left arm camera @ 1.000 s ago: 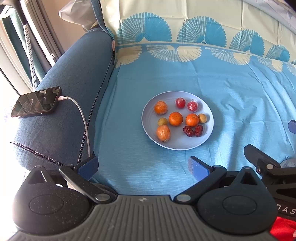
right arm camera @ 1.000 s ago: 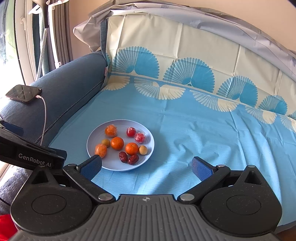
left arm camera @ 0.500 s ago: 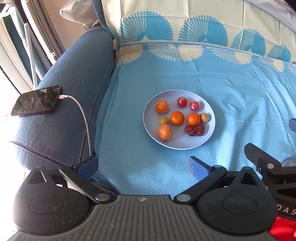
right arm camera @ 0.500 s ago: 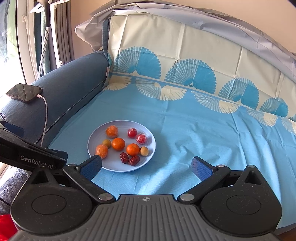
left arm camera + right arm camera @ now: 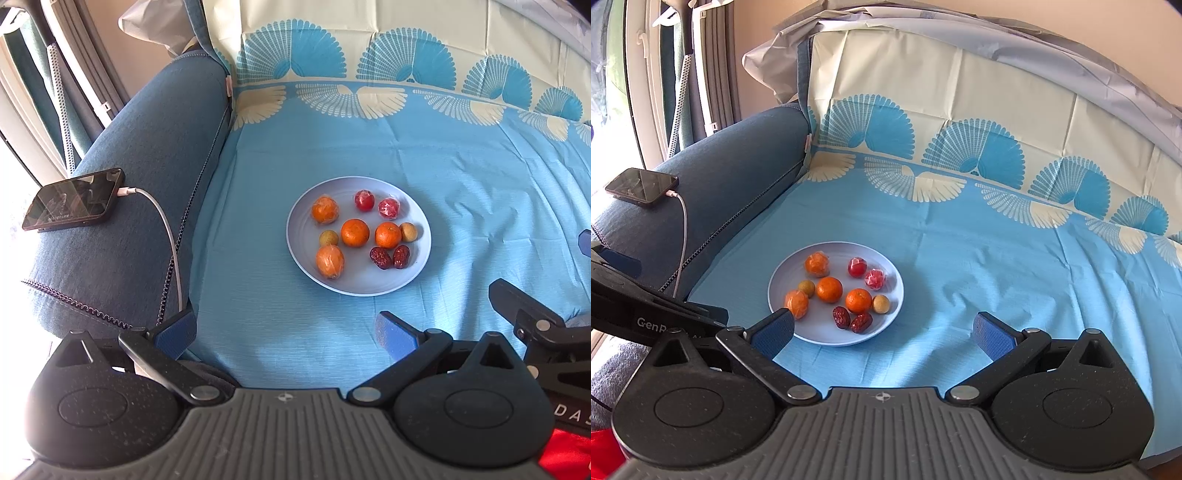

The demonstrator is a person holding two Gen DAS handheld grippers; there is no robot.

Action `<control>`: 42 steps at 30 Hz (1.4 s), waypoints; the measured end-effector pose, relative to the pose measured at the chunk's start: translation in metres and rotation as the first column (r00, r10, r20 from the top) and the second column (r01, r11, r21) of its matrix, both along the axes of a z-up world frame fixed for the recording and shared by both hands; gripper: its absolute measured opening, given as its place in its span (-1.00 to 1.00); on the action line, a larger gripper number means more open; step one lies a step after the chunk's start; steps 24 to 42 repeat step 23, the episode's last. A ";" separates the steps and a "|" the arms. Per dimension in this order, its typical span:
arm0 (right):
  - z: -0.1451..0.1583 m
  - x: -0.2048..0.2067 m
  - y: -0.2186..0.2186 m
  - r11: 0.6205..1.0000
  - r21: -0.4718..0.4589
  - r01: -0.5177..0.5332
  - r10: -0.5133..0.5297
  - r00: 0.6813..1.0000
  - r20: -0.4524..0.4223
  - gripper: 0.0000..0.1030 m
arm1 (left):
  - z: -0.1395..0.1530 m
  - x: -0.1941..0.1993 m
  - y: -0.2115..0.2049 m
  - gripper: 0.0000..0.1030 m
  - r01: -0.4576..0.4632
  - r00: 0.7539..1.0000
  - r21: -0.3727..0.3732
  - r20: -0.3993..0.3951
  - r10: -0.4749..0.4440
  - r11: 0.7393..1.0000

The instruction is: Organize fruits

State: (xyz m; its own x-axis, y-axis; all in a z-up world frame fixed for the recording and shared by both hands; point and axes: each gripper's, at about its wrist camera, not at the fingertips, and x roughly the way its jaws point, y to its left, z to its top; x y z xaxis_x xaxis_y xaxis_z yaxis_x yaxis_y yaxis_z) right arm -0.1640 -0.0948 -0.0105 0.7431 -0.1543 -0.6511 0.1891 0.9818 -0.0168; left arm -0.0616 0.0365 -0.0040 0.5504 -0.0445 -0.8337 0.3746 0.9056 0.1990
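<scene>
A pale blue plate (image 5: 417, 273) (image 5: 894, 314) sits on a blue cloth and holds several fruits. Two bare oranges (image 5: 355, 232) (image 5: 829, 289) lie in its middle, with two wrapped oranges (image 5: 325, 210) (image 5: 817, 263) to the left. Two wrapped red fruits (image 5: 364, 200) (image 5: 857, 267) sit at the far side, two dark red dates (image 5: 381, 257) (image 5: 841, 317) at the near side, and two small yellowish fruits (image 5: 328, 238) (image 5: 881, 304) between. My left gripper (image 5: 284, 328) is open, short of the plate. My right gripper (image 5: 882, 328) is open, its left fingertip (image 5: 772, 330) over the plate's near left edge.
A dark phone (image 5: 74, 199) (image 5: 642, 184) with a white charging cable (image 5: 166, 221) lies on the blue sofa armrest (image 5: 147, 184) to the left. The patterned cloth runs up the backrest (image 5: 960, 110). Part of the other gripper (image 5: 532, 317) shows at the right of the left wrist view.
Both views have drifted slightly: the plate sits a little closer to the right gripper than one second ago. The fruits have not moved on the plate, and both grippers stay open.
</scene>
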 end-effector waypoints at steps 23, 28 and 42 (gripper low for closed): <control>-0.001 0.000 0.001 1.000 0.006 -0.005 0.005 1.000 -0.003 0.99 | -0.001 0.002 0.003 0.99 0.005 1.000 -0.007 -0.013 -0.005 1.000; -0.001 0.000 0.001 1.000 0.006 -0.005 0.005 1.000 -0.003 0.99 | -0.001 0.002 0.003 0.99 0.005 1.000 -0.007 -0.013 -0.005 1.000; -0.001 0.000 0.001 1.000 0.006 -0.005 0.005 1.000 -0.003 0.99 | -0.001 0.002 0.003 0.99 0.005 1.000 -0.007 -0.013 -0.005 1.000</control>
